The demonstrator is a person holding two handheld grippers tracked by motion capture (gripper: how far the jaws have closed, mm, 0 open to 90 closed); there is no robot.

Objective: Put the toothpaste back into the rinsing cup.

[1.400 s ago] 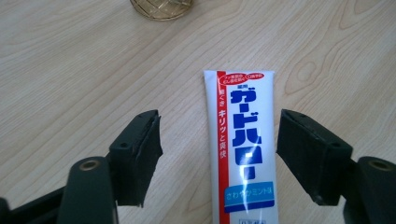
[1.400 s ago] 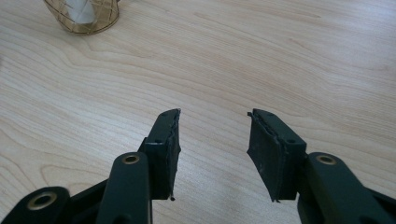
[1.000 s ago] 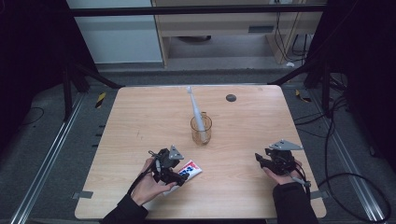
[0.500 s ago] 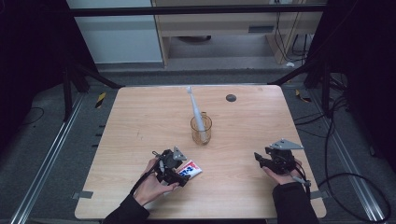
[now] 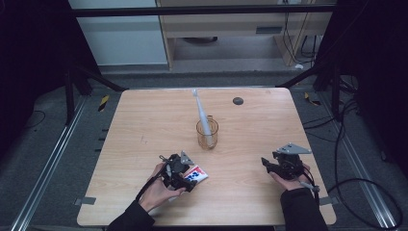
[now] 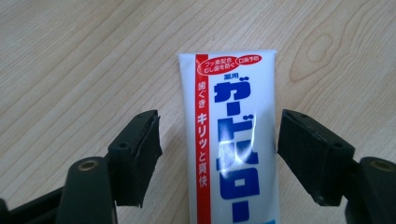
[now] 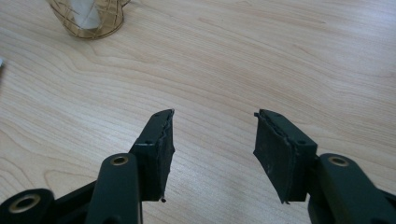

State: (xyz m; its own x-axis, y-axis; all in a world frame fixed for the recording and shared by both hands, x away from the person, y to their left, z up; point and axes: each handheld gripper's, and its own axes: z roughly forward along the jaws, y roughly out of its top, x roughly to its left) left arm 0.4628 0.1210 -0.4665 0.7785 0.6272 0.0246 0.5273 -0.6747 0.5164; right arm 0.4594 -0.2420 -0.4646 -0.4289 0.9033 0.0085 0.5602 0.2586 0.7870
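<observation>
White toothpaste tube point(image 6: 233, 140) between left tongs point(image 6: 219, 154)

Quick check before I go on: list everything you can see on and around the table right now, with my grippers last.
Light wooden table: one, centre.
Amber glass cup: one, mid-table.
White electric toothbrush: one, standing in the cup, leaning away.
White toothpaste tube with blue lettering and red stripe: one, lying flat, near left.
Small dark round object: one, far right of table; cannot tell what.
Left gripper: black, open, jaws either side of the tube.
Right gripper: black, open, over bare wood, near right.
</observation>
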